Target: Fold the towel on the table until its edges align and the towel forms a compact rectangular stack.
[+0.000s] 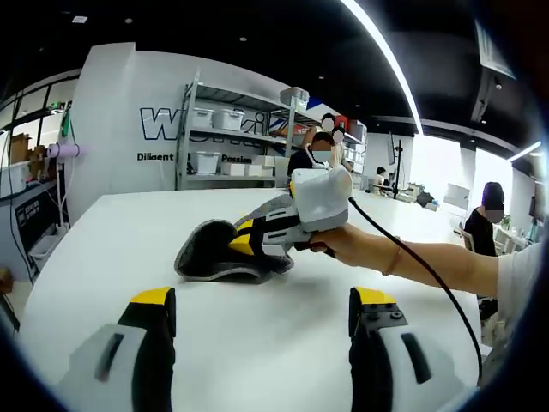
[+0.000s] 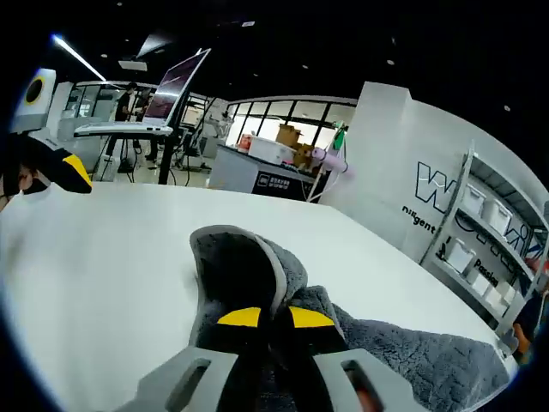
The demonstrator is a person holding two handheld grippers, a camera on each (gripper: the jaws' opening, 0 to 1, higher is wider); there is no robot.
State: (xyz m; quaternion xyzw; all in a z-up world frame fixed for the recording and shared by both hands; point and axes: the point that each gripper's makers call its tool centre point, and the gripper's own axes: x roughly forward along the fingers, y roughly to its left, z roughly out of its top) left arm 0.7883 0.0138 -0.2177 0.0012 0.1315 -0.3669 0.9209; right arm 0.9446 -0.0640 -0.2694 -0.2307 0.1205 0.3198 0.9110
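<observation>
A grey fluffy towel (image 1: 206, 251) lies bunched near the middle of the white table (image 1: 129, 232). In the left gripper view my right gripper (image 1: 247, 237), held by a hand coming in from the right, has its yellow-tipped jaws pinched on the towel's top fold. My left gripper (image 1: 262, 311) hovers open over bare table, short of the towel and holding nothing. In the right gripper view the towel (image 2: 249, 262) rises as a curled fold right in front of my right gripper (image 2: 274, 319), whose tips are closed on the cloth. My left gripper (image 2: 53, 165) shows at the far left, above the table (image 2: 111, 249).
A metal shelf (image 1: 232, 129) with white bins stands beyond the table's far edge, with people beside it. Another person (image 1: 485, 225) sits at the right. A laptop on a stand (image 2: 163, 103) and a counter (image 2: 257, 176) lie past the table.
</observation>
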